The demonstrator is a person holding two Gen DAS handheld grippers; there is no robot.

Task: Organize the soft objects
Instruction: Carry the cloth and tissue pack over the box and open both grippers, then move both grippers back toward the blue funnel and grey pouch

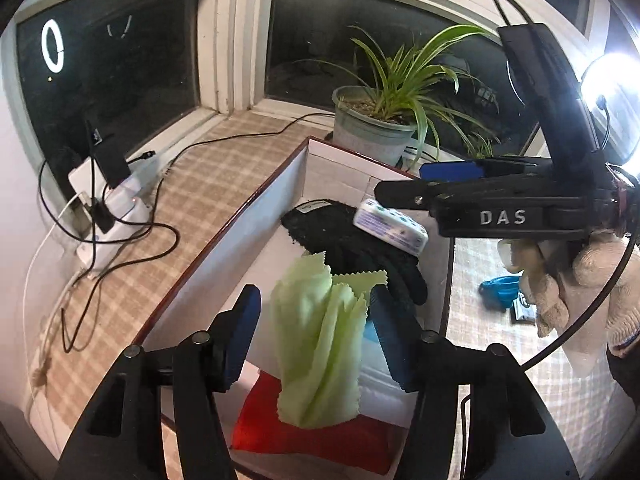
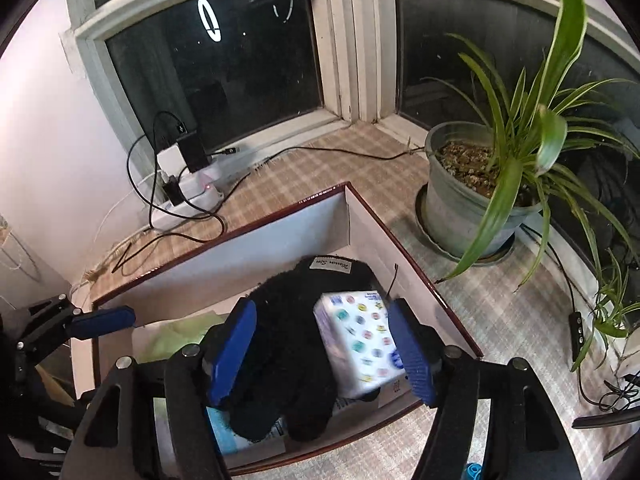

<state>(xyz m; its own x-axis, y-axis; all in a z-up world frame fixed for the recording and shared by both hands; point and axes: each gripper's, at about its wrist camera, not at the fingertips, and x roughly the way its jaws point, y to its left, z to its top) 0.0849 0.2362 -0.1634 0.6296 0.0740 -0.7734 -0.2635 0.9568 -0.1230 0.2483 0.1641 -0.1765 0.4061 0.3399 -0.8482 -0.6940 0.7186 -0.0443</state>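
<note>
Half of red cloth (image 1: 312,436) hidden under green cloth (image 1: 320,344)

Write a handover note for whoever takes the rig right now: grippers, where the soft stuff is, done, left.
Left gripper: jaws apart over the box, green cloth standing between the pads, apparently not pressed by them.
Right gripper: jaws apart over the box's far end, tissue pack between the pads, looks released; it lies on the black fuzzy glove.
In the box: glove, tissue pack, green cloth, a red cloth at the near end.
Done: these soft items are in the box.
Left: back both grippers out; check the table on the right side, where a small blue item lies outside the box.
</note>
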